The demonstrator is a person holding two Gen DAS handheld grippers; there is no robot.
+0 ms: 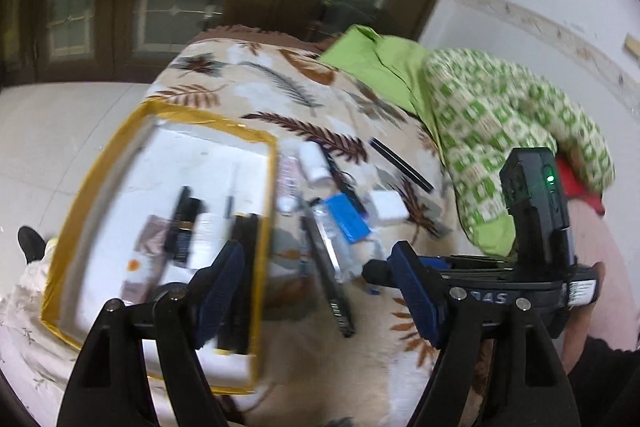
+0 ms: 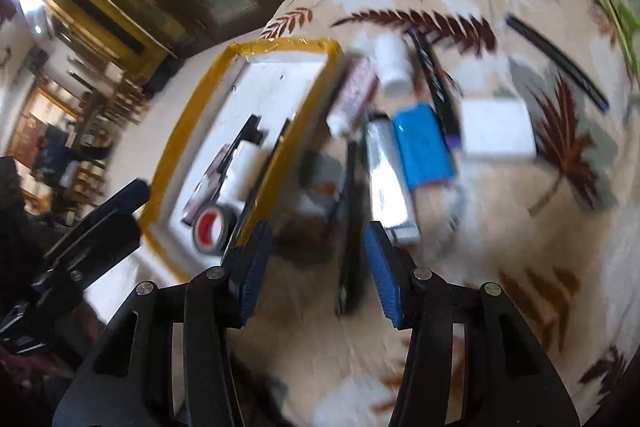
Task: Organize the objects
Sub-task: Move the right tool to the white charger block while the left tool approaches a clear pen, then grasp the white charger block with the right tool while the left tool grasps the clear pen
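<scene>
Leaf-printed bedding (image 1: 304, 95) covers the bed that carries everything, with dark glazed cabinets behind. Both views are smeared with motion blur, so the small items inside my yellow-edged white box (image 1: 96, 187) are hard to name; my own fingers cut off its near corner. Only my right view shows a roll of tape with a red core (image 2: 210, 229) in the near end of that box. Only my left view shows the green patterned quilt (image 1: 500, 115) on the far right. Just right of the box lie a white bottle (image 2: 394, 65), a blue packet (image 2: 424, 149), a silvery tube (image 2: 388, 179), a white flat box (image 2: 496, 129) and a long dark stick (image 2: 556, 63), loosely side by side. My left hand-held gripper (image 1: 320, 291) hangs released, spread wide, holding nothing, over the box's right edge. My right hand-held gripper (image 2: 316, 271) is also released, half spread, empty, above a black pen-like thing (image 2: 352, 227) on the bedding.
</scene>
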